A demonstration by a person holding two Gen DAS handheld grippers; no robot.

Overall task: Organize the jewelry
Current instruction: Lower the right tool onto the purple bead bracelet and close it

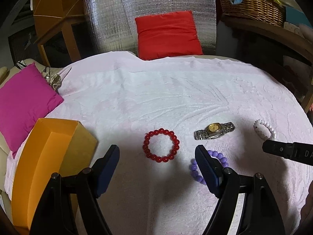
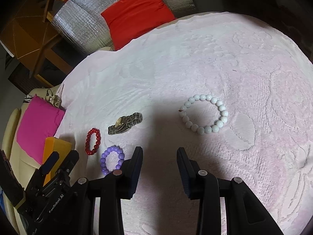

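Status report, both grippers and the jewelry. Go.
Left gripper open, empty, over red bracelet. Right gripper open, empty, short of white bracelet. Watch, purple bracelet loose; orange box unobstructed.

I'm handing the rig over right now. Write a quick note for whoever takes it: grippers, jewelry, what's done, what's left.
Left gripper: open, empty, above the towel near the red bead bracelet.
Right gripper: open, empty, short of the white bead bracelet.
Jewelry: all four pieces lie loose on the towel: red, purple bead bracelet, white, and the wristwatch.
Orange box: at the left edge, lid off; nothing visible inside.
Done: nothing sorted yet.
Left: all four pieces, likely into the box.
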